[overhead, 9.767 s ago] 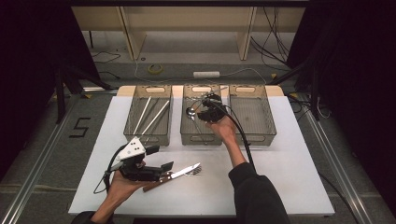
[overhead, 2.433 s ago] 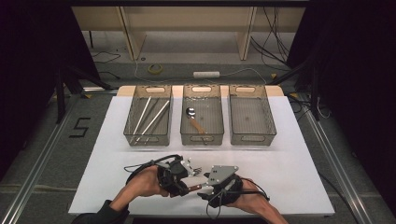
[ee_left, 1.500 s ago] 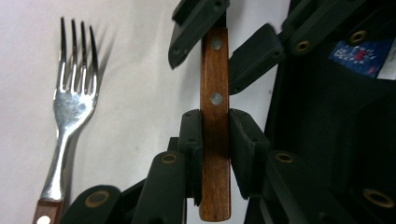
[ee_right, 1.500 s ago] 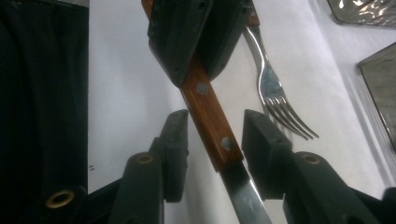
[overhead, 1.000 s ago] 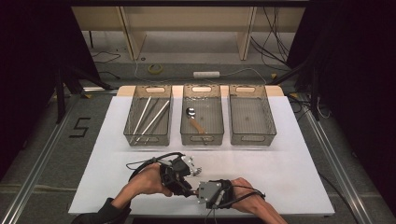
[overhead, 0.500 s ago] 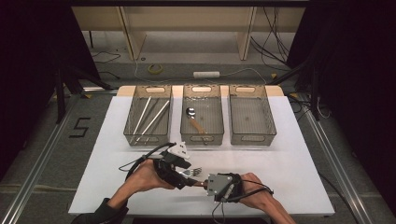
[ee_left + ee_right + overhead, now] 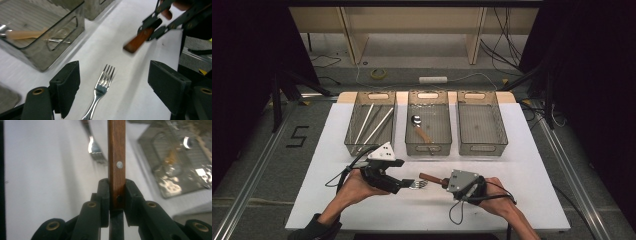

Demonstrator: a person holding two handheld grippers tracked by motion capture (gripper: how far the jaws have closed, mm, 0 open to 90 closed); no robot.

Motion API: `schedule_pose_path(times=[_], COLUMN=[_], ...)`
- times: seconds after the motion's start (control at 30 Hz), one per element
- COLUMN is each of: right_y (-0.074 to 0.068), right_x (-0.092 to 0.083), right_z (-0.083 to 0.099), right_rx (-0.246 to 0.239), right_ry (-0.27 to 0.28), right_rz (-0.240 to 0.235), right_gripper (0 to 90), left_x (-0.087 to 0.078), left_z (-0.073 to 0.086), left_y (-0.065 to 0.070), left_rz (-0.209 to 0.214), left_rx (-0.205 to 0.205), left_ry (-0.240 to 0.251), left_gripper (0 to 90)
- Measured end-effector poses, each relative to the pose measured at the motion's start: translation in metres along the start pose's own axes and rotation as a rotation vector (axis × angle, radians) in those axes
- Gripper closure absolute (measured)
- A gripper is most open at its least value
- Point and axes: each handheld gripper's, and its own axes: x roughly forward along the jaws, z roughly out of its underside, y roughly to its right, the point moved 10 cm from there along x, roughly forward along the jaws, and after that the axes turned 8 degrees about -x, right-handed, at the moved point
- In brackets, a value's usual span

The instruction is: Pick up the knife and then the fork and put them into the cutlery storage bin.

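White table (image 7: 532, 165); right gripper view: rivet (image 7: 119, 164) in clamped wooden handle (image 7: 116, 157).

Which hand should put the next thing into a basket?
Probably the right. The right gripper is shut on a wooden-handled utensil, ready to carry. The left gripper has just been opening its jaws, and the fork lies loose on the table.

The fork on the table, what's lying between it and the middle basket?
Nothing: in the high view, only bare white table separates the fork from the middle basket; the left gripper view agrees.
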Motion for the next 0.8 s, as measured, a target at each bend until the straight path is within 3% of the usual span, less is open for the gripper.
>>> schedule_pose_path(times=[0.13,0.37,0.57,0.8], right_y=[0.024,0.064,0.097,0.130], right_x=[-0.010,-0.020,-0.028,-0.030], right_z=[0.004,0.004,-0.001,-0.001], right_rx=[0.119,0.329,0.442,0.522], right_ry=[0.017,0.073,0.097,0.115], right_rz=[0.018,0.035,0.048,0.080], right_gripper=[77.6,77.5,77.5,77.5], left_x=[-0.003,-0.011,-0.018,-0.020], left_z=[0.006,0.012,0.015,0.021], left_y=[-0.009,-0.022,-0.030,-0.031], left_rz=[-0.036,-0.086,-0.100,-0.105], left_rx=[0.002,-0.029,-0.068,-0.078], left_ry=[0.022,0.068,0.121,0.116], left_gripper=[23.7,22.4,21.8,20.7])
